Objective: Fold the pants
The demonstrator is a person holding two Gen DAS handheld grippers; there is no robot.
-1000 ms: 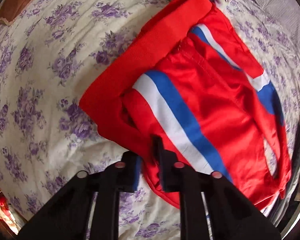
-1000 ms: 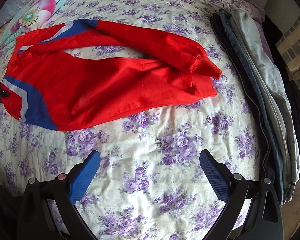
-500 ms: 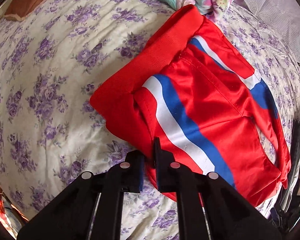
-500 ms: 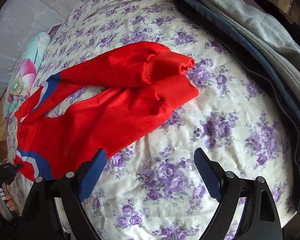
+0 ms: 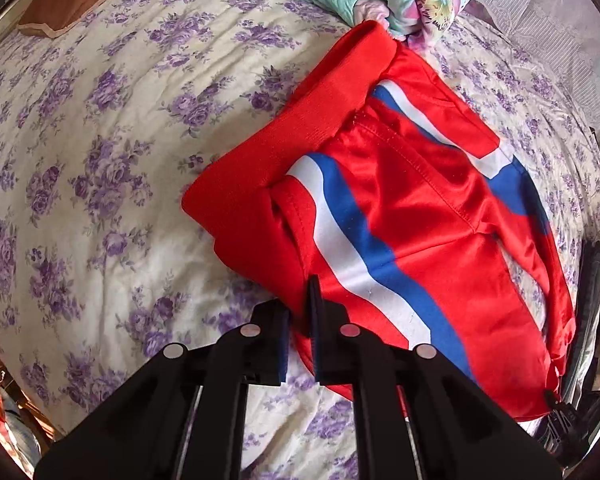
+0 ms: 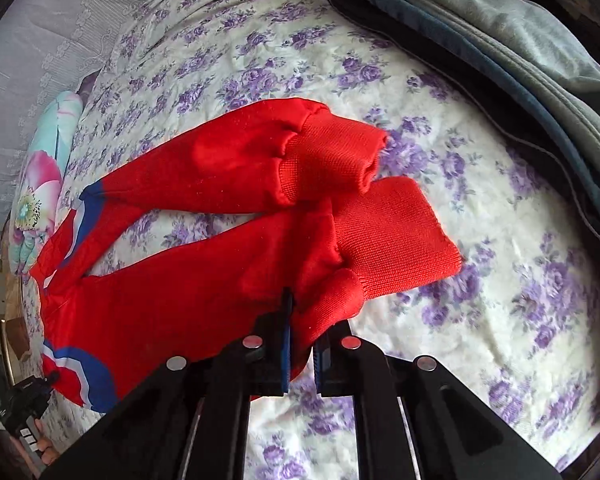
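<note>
No legible text, labels, brands or numbers in either view. Red pants with blue-and-white stripes (image 5: pixel 400 216) carry no lettering; floral purple-print bedsheet (image 6: pixel 440 60) likewise.

Left gripper (image 5: pixel 299 320): matte black plastic body, shown at the lower centre of the frame; two angular arms widening toward the bottom edge. Four round silver fasteners are set across the arms (two inner, two outer). Blue pads are fitted on the inner finger faces (image 5: pixel 284 344).

Right gripper (image 6: pixel 300 340): same black construction, four silver discs, blue ribbed pads (image 6: pixel 286 352). Pale rods are seen in the slots below.
</note>
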